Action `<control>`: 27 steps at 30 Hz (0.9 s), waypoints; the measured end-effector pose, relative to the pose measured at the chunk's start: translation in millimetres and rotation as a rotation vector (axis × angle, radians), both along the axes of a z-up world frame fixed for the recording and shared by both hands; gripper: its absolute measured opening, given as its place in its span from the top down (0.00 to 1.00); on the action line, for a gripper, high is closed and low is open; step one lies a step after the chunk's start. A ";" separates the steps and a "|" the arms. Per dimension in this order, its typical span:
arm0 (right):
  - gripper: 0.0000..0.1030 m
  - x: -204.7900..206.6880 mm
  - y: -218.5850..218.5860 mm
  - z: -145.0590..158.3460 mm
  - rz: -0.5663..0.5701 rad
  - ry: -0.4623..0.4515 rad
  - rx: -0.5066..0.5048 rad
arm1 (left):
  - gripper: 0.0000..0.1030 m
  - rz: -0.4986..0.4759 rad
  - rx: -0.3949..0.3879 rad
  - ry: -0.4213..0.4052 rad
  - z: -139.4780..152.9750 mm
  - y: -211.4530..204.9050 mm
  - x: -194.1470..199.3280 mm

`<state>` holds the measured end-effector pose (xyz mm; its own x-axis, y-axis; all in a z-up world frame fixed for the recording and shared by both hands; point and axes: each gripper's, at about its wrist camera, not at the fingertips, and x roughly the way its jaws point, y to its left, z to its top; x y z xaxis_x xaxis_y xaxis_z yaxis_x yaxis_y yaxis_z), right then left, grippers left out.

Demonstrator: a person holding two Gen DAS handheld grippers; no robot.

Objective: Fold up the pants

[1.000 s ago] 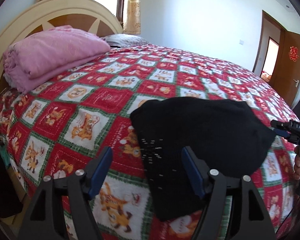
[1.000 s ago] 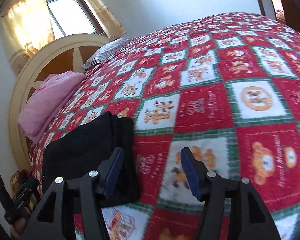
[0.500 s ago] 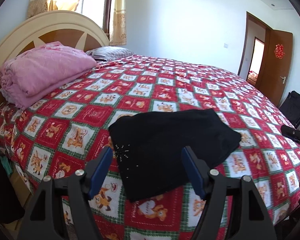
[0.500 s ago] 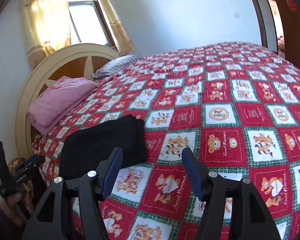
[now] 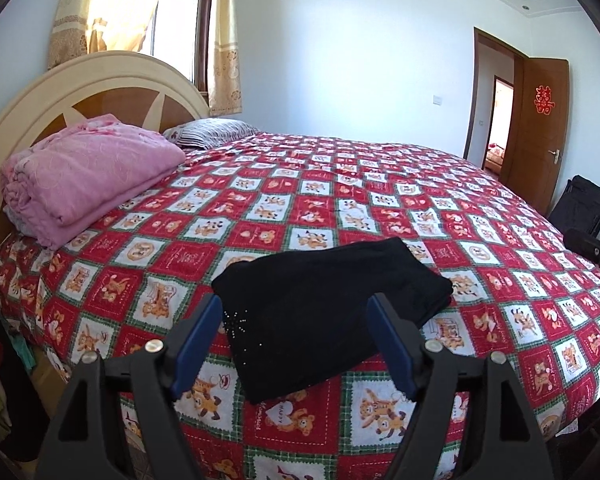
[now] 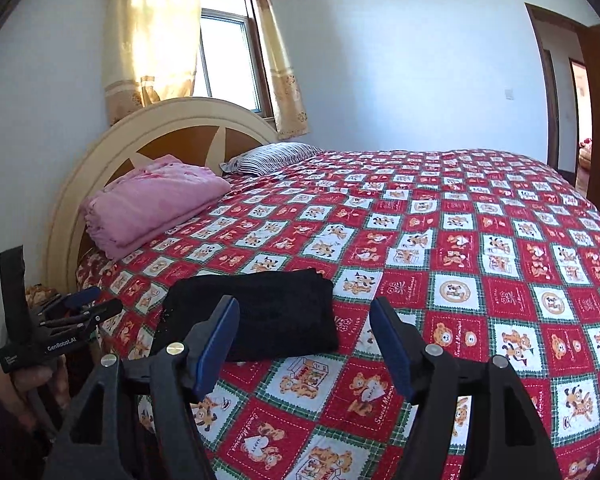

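We see the folded black fabric pants [image 5: 328, 312] lying on the red patchwork bear-print bedspread [image 5: 340, 200], near its front edge. Our left gripper [image 5: 298, 344] and right gripper [image 6: 304, 344] hang above that edge, jaws spread and empty.

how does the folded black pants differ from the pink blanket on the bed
The black pants are plain dark fabric with tiny studs, folded into a thin flat stack; the pink blanket is pale, thick and bulky. The pants lie near the bed's front edge; the blanket rests against the headboard, beside the striped pillow. Both are folded and lie untouched on the red bear-print bedspread.
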<state>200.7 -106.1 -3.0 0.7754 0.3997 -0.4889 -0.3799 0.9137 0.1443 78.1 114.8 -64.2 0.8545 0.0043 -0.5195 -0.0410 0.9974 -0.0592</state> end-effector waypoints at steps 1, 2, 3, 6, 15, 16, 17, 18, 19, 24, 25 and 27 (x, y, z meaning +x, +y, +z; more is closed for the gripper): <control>0.33 -1.1 1.4 0.5 0.000 -0.005 -0.004 | 0.16 -0.001 -0.001 -0.002 0.8 -0.3 -0.4; 0.32 -1.9 2.5 0.8 -0.001 -0.010 -0.009 | 0.11 0.001 0.000 -0.003 1.2 -0.7 -1.2; 0.32 -2.4 3.2 1.3 0.000 -0.014 -0.011 | 0.04 0.009 0.005 -0.010 2.5 -1.2 -1.9; 0.32 -4.2 4.2 2.0 0.002 -0.021 -0.018 | 0.04 0.003 0.003 -0.026 5.6 -1.9 -4.1; 0.31 -5.5 3.3 2.2 -0.013 -0.029 -0.034 | 0.03 0.005 0.004 -0.034 9.0 -2.1 -6.7; 0.31 -5.8 3.4 2.5 -0.012 -0.031 -0.035 | 0.03 0.004 0.004 -0.034 8.8 -2.0 -6.6; 0.31 -5.9 3.3 2.9 -0.011 -0.030 -0.035 | 0.03 0.002 0.004 -0.034 9.2 -2.0 -6.7; 0.31 -6.0 3.3 3.2 -0.011 -0.030 -0.033 | 0.03 0.001 0.005 -0.033 9.5 -2.4 -6.6; 0.30 -6.5 3.4 3.3 -0.011 -0.031 -0.032 | 0.03 0.000 0.006 -0.033 10.0 -2.9 -6.8; 0.30 -9.3 4.0 5.6 -0.007 -0.039 -0.029 | 0.03 -0.004 0.013 -0.037 12.3 -5.5 -7.5; 0.29 -9.7 3.8 6.0 -0.007 -0.041 -0.030 | 0.02 -0.001 0.016 -0.038 12.3 -6.0 -7.6; 0.29 -10.2 3.1 6.4 -0.008 -0.042 -0.029 | 0.00 0.000 0.017 -0.039 12.6 -6.0 -7.7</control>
